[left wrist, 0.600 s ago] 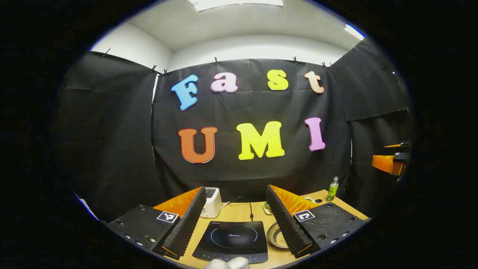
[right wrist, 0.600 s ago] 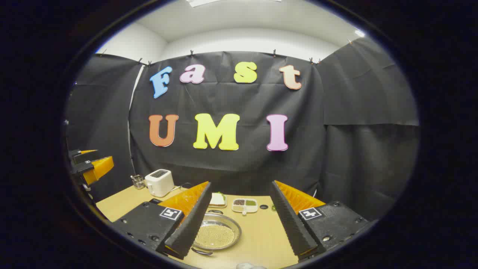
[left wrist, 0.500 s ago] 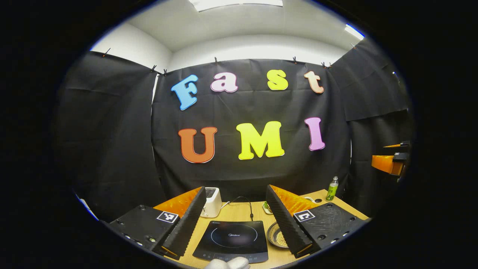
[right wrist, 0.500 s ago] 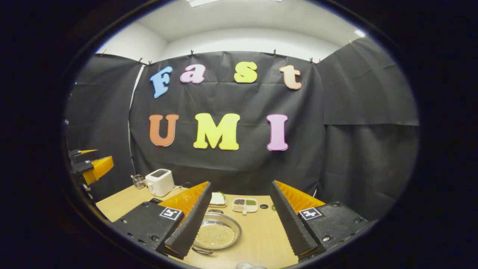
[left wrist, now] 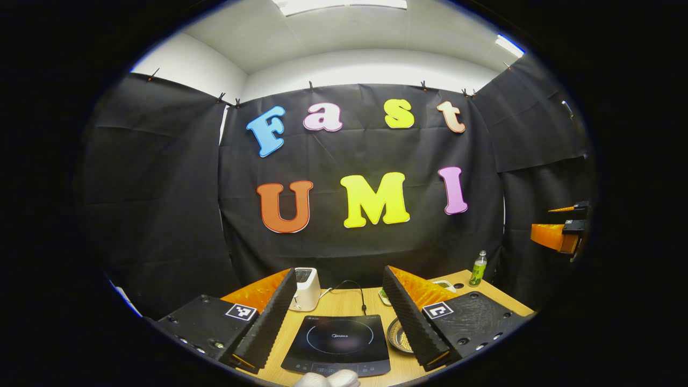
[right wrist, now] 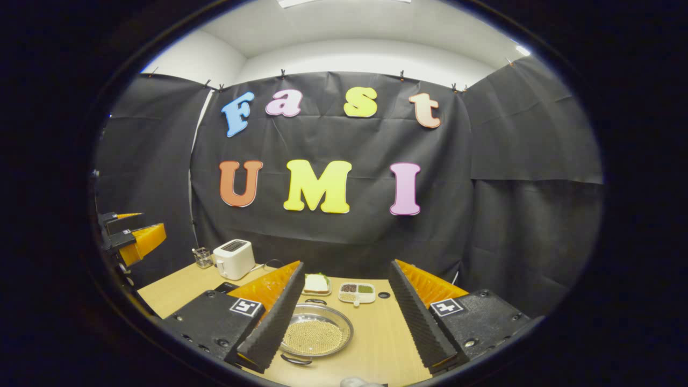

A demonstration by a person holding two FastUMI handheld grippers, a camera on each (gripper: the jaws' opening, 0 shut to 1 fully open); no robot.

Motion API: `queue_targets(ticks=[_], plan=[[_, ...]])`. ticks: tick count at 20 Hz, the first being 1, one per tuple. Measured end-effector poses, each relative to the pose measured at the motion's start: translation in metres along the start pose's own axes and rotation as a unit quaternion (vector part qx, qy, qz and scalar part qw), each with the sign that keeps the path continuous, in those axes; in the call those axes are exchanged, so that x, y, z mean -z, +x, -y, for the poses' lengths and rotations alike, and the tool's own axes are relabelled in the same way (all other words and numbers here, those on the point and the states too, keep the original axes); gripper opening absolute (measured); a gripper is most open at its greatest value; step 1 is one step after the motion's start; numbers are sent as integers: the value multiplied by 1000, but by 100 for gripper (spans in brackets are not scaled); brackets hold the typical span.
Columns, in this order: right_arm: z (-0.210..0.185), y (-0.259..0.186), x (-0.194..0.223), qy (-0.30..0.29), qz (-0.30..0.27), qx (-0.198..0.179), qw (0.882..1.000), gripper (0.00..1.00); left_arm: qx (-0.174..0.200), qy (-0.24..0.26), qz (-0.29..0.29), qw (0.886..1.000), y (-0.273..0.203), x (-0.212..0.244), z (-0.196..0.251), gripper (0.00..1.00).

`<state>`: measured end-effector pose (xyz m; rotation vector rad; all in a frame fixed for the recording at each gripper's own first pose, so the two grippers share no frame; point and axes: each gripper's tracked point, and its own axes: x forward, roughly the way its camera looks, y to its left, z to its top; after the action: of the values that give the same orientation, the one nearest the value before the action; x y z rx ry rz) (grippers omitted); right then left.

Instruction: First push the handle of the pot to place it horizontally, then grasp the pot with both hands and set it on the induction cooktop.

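Surface (right wrist: pixel 177 287): light tan wood tone. Induction cooktop (left wrist: pixel 338 344): glossy black, thin pale ring marked at centre. Pot (right wrist: pixel 317 336): silver metal, interior speckled with fine yellowish dots. Toaster (right wrist: pixel 234 259): white, dark slots on top. Bottle (left wrist: pixel 477 269) at 3 o'clock of the cooktop: green. Divided tray (right wrist: pixel 357 292) at 12 o'clock of the pot: white, with brown, green and beige fills. Each tongs body carries a black-and-white square marker (right wrist: pixel 245 307).

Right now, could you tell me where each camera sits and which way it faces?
Left gripper view: rides the left gripper, jaws open, facing the induction cooktop and toaster; the right gripper at the right edge.
Right gripper view: rides the right gripper, jaws open, facing the pot.
Shared: the toaster, the pot and the wooden table.
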<state>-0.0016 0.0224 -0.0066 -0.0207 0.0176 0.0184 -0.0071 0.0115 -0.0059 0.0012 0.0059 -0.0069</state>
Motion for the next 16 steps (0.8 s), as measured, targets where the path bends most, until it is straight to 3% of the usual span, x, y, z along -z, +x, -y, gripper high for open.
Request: queue_targets(ticks=[8,12,15,16], plan=[[-38,20,24,4,-40,-41,998,96,-11,-2,-4,1000,-7,14,-17,96],[-72,32,54,11,-87,-78,993,94,-21,-10,-12,1000,-12,23,-27,96],[-101,38,85,24,-137,-116,983,49,-30,-14,-21,999,-16,32,-38,96],[-111,40,99,29,-160,-130,978,45,-33,-13,-23,999,-18,34,-41,96]])
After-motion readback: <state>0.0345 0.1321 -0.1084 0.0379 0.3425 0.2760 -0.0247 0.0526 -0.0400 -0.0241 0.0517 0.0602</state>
